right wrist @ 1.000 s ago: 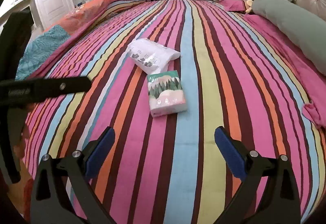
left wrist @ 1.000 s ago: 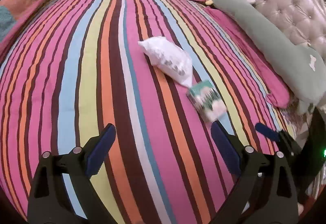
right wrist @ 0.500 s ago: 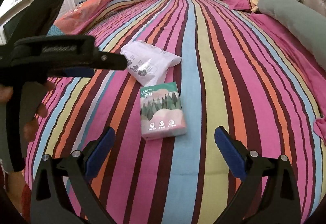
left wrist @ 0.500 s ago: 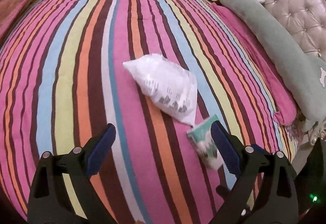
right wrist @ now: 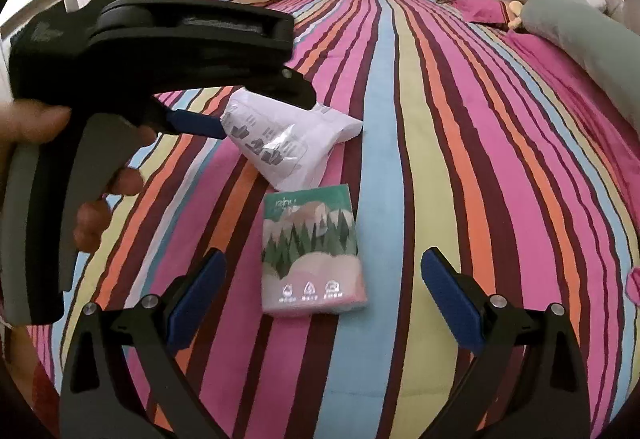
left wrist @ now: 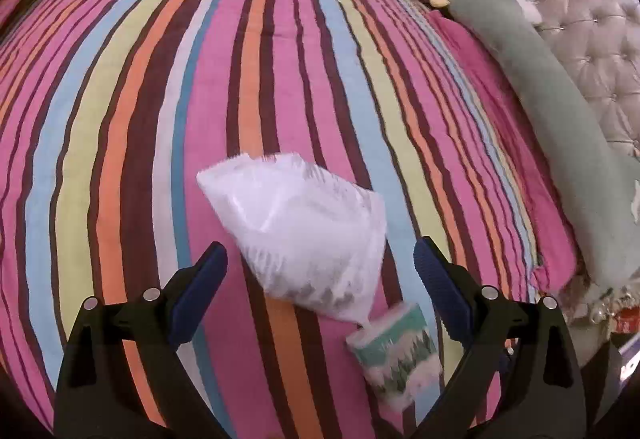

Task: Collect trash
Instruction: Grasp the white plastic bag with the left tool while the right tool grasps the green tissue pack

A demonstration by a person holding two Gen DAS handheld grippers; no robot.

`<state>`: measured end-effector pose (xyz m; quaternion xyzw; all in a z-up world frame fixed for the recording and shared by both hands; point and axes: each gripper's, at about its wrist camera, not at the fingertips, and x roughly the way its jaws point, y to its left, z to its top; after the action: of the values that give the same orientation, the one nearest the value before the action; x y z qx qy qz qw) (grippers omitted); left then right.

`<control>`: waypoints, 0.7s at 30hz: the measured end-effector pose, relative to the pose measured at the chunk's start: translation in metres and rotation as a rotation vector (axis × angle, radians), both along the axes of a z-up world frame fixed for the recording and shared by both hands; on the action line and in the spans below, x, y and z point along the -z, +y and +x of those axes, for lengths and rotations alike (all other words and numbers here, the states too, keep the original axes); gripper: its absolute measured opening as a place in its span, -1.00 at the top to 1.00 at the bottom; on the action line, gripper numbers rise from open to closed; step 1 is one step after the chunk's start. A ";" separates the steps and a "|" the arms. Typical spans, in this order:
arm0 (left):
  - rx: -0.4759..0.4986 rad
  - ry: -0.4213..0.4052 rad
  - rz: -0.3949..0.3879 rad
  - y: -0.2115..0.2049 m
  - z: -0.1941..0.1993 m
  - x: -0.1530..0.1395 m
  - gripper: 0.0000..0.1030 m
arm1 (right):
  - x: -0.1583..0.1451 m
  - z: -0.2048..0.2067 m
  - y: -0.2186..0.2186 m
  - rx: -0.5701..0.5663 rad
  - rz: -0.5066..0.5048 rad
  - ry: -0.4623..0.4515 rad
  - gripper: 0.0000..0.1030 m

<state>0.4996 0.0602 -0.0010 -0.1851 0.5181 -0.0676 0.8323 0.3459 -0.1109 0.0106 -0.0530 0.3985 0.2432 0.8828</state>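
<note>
The left gripper [left wrist: 320, 271] hangs spread wide, straddling the crumpled white plastic bag [left wrist: 304, 235] without pinching it. The right gripper [right wrist: 322, 279], equally released, frames the green-and-pink tissue pack [right wrist: 312, 251]. Bag and pack lie touching on the bright striped bedspread [right wrist: 460, 159].

Each gripper is a matte black plastic frame with two angled arms, triangular cut-outs near the base and round silver screws at the joints. The left gripper [left wrist: 320, 267] and the right gripper [right wrist: 323, 275] both carry ribbed dark-blue pads [right wrist: 448, 287] on the fingers. Seen side-on, the left tool shows a pistol-style grey handle [right wrist: 36, 223] — a bare hand [right wrist: 100, 199] wraps it.
</note>
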 end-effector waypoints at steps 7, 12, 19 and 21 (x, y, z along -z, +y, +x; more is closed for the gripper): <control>-0.052 0.069 0.044 -0.006 0.018 0.018 -0.78 | 0.008 0.015 0.001 0.016 -0.007 0.023 -0.80; -0.093 0.070 0.073 -0.009 0.020 0.022 -0.67 | 0.014 0.021 0.004 0.023 -0.019 0.037 -0.60; -0.047 0.017 0.149 -0.015 0.019 0.015 -0.01 | 0.017 0.020 0.006 0.038 -0.058 0.027 0.03; -0.046 -0.007 0.189 -0.019 0.014 0.010 0.04 | 0.017 0.019 0.005 0.043 -0.064 0.026 0.06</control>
<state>0.5138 0.0415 -0.0111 -0.1174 0.5148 0.0000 0.8492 0.3651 -0.1061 -0.0064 -0.0692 0.4186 0.2119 0.8804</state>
